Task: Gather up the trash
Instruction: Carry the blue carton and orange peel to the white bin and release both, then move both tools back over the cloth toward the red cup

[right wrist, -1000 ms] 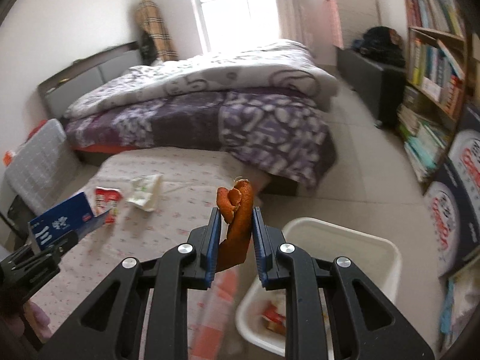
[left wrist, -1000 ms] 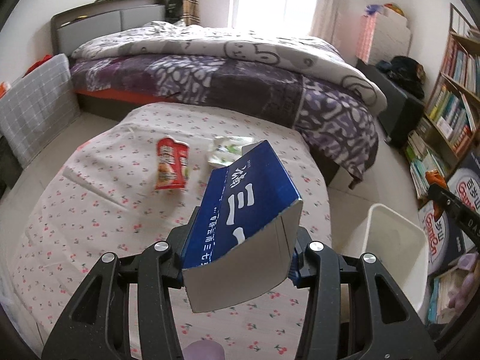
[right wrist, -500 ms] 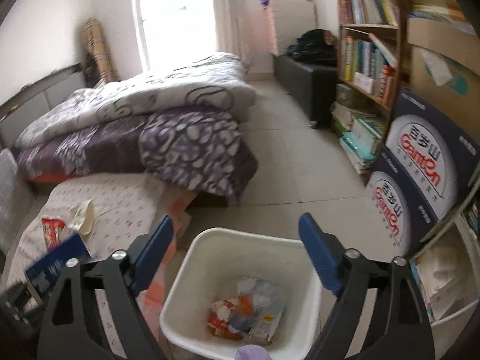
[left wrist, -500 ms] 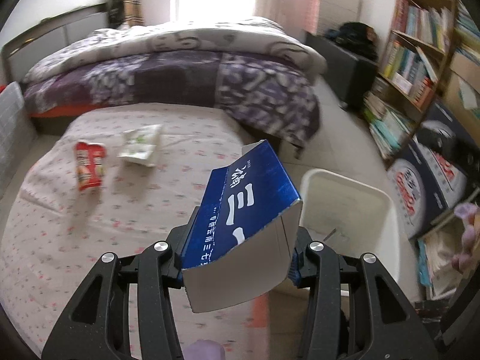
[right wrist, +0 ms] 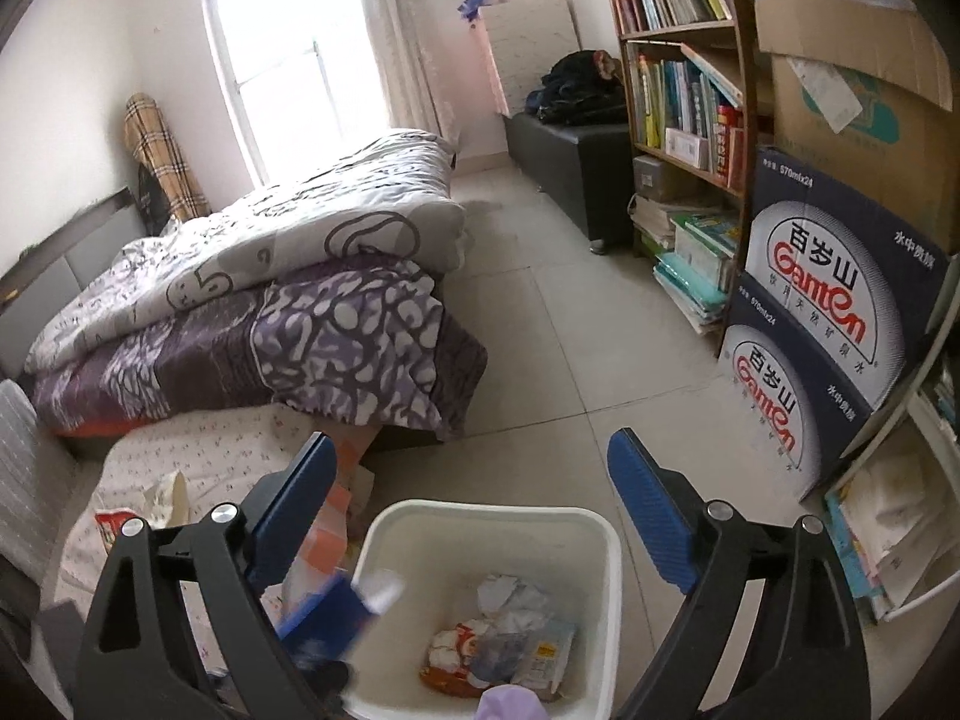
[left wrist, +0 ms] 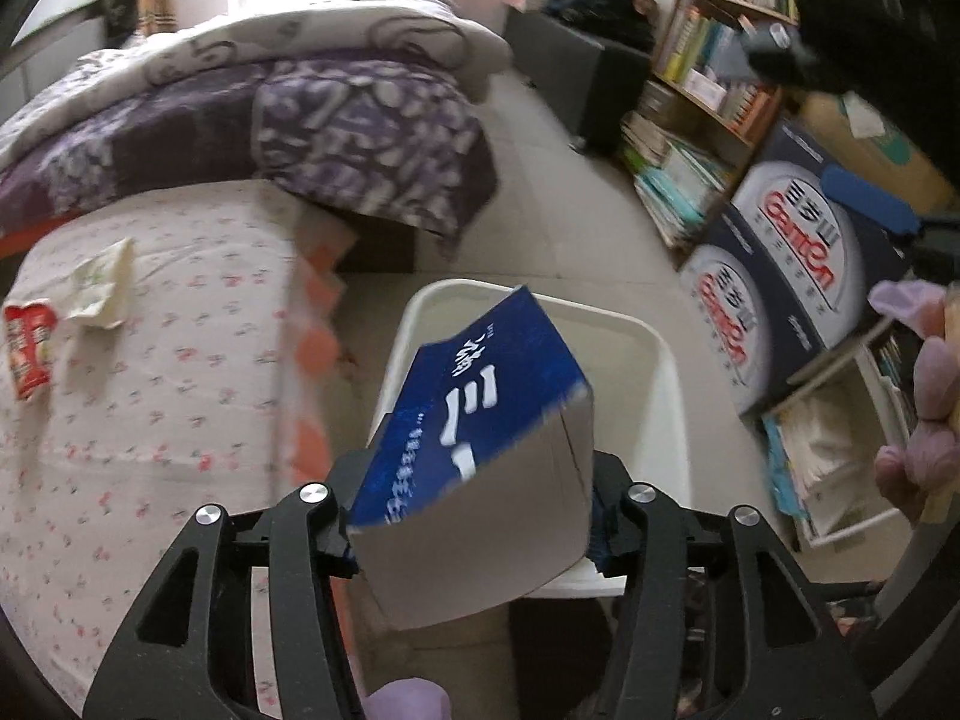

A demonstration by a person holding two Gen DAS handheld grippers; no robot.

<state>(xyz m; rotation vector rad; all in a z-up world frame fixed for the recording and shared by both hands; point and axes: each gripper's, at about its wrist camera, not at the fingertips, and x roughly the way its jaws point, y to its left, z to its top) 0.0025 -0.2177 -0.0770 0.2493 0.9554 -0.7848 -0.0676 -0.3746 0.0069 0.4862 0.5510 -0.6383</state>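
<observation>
A: In the left wrist view, what is the left gripper [left wrist: 471,531] doing?

B: Its jaws are opening, with the blue carton [left wrist: 480,420] sitting between them. The carton is tilting, blue printed face up and grey end toward the camera, and it is hanging over the near rim of the white bin [left wrist: 660,372]. Whether the pads are pressing on it at this instant, I cannot tell for sure; it looks to be wedged between them.

A: And the rest of the trash?

B: A red snack wrapper [left wrist: 29,345] and a pale wrapper [left wrist: 99,288] are lying near each other on the floral-cloth table [left wrist: 180,390], well apart from the bin. At the right edge a gloved hand [left wrist: 918,408] is showing, with a blue pad of the other gripper above it.

A: Now the right wrist view.

B: The right gripper [right wrist: 474,504] is hovering over the bin [right wrist: 606,540] with its jaws spread wide and opening further; nothing is between them. Inside the bin, crumpled paper and wrappers [right wrist: 498,642] are lying on the bottom.

A: Is the carton showing there?

B: Yes, blurred, at the bin's left rim [right wrist: 336,612], partly behind the gripper's left finger. The two wrappers on the table are peeking out at the far left [right wrist: 144,510]. A bed [right wrist: 270,312] is standing beyond, and stacked water boxes [right wrist: 828,324] are standing on the right beside a bookshelf [right wrist: 678,78].
</observation>
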